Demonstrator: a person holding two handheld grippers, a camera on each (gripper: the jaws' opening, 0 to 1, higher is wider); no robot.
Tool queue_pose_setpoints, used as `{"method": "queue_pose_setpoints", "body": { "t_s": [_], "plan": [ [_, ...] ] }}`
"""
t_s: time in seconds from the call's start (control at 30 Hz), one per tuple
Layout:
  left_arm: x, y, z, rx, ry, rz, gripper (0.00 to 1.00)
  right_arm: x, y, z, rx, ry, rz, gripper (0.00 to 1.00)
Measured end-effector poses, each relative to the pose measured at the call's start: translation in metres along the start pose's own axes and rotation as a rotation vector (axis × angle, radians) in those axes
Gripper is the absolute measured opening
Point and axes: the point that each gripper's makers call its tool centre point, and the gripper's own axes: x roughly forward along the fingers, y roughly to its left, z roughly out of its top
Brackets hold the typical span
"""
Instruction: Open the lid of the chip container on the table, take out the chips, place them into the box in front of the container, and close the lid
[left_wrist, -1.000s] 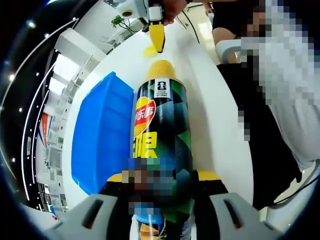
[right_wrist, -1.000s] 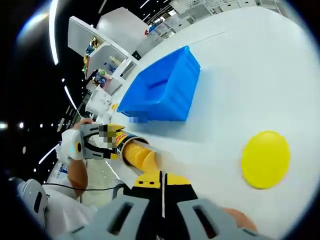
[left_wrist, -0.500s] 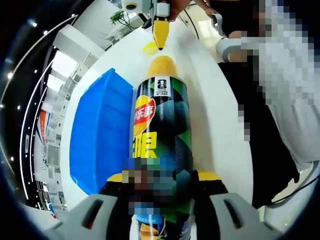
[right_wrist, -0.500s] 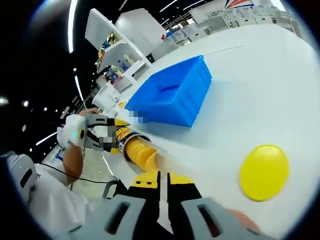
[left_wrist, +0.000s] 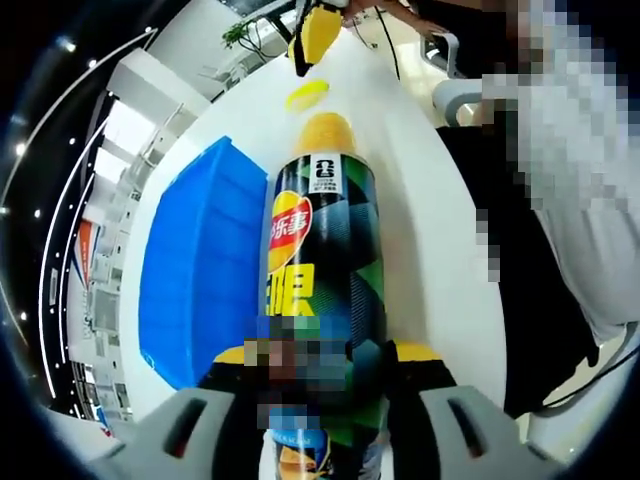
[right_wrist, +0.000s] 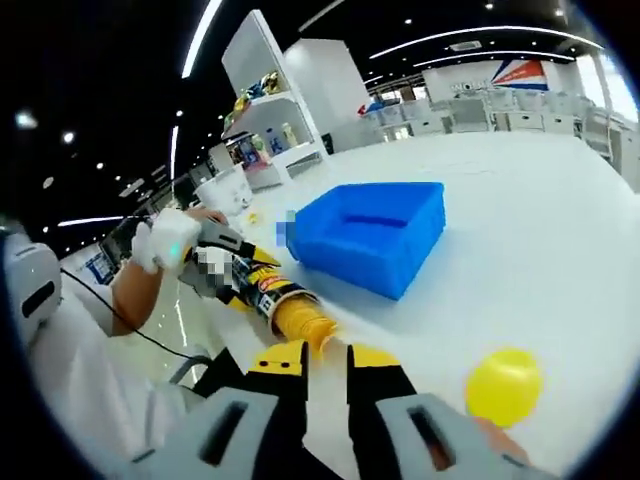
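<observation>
The left gripper (left_wrist: 320, 400) grasps the chip container (left_wrist: 322, 270) near its base, fingers clenched on either side of the can. The container lies on its side on the white desk (left_wrist: 420, 200), its open mouth pointing away from the left gripper. A stack of chips (left_wrist: 325, 131) protrudes from that mouth. The yellow lid (left_wrist: 306, 95) lies on the desk beyond the mouth, apart from the can. The blue box (left_wrist: 200, 290) sits just beside the container.

In the right gripper view, the right gripper (right_wrist: 326, 385) has its fingers pressed together with nothing between them. It is near the chips (right_wrist: 303, 322), not touching them.

The step in hand appears to be removal of the chips. The left gripper should keep the can steady. The right gripper's fingers need to part before approaching. They should then close lightly on the protruding stack, since chips likely crack under firm pressure. Withdrawal should follow the can's axis, followed by transfer into the box (right_wrist: 375, 235).
</observation>
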Motion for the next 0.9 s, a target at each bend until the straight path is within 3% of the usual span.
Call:
{"method": "queue_pose_setpoints", "body": {
  "t_s": [0.3,0.4,0.9],
  "plan": [
    [0.001,0.001,-0.001,0.006,0.004,0.002,0.48,0.020,-0.018,-0.009,0.041,0.056,-0.024,0.11],
    [0.000,0.001,-0.001,0.004,0.001,0.000,0.48,0.023,-0.016,-0.008,0.082,0.065,0.007,0.11],
    [0.001,0.002,-0.001,0.003,-0.007,-0.001,0.48,0.038,-0.014,-0.007,0.070,0.124,-0.011,0.10]
  ]
}}
